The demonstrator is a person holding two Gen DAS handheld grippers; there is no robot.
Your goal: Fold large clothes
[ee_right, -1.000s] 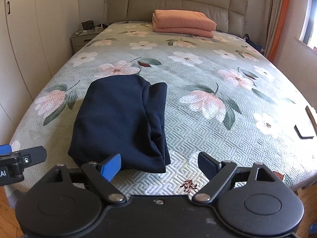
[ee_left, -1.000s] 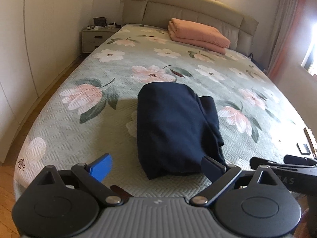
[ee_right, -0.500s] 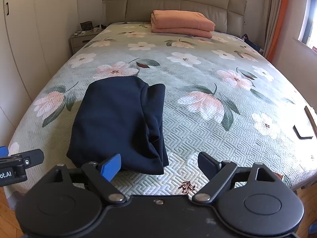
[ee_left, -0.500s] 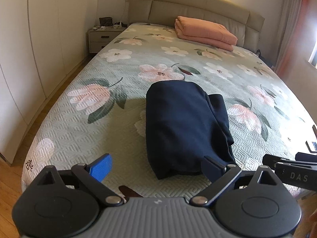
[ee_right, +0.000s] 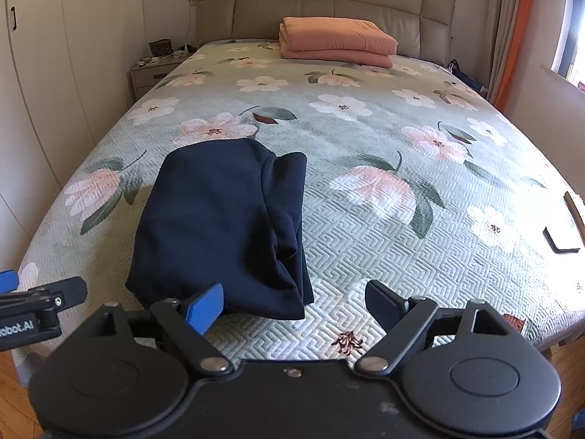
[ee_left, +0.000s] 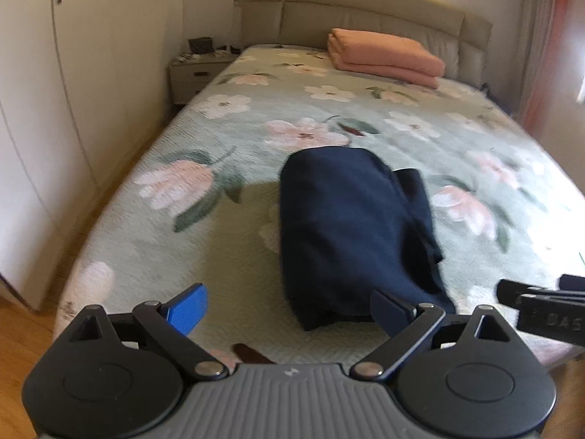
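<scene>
A dark navy garment (ee_left: 351,234) (ee_right: 223,219) lies folded into a compact bundle near the foot of the bed (ee_left: 256,139) (ee_right: 402,226), which has a floral green cover. My left gripper (ee_left: 289,309) is open above the bed's foot edge, with its fingers apart on either side of the garment's near end and holding nothing. My right gripper (ee_right: 294,301) is open too, empty, hovering just short of the garment's near right corner. Each gripper shows at the edge of the other's view.
A folded pink blanket (ee_left: 384,56) (ee_right: 336,42) lies by the padded headboard. White wardrobes (ee_left: 73,73) line the left wall, with a nightstand (ee_right: 153,73) in the corner. Dark flat items (ee_right: 563,234) lie at the bed's right edge. Wooden floor surrounds the bed.
Both grippers have drawn back a little from the folded garment and stayed open. The left view has swung and lifted slightly. The garment has not moved.
</scene>
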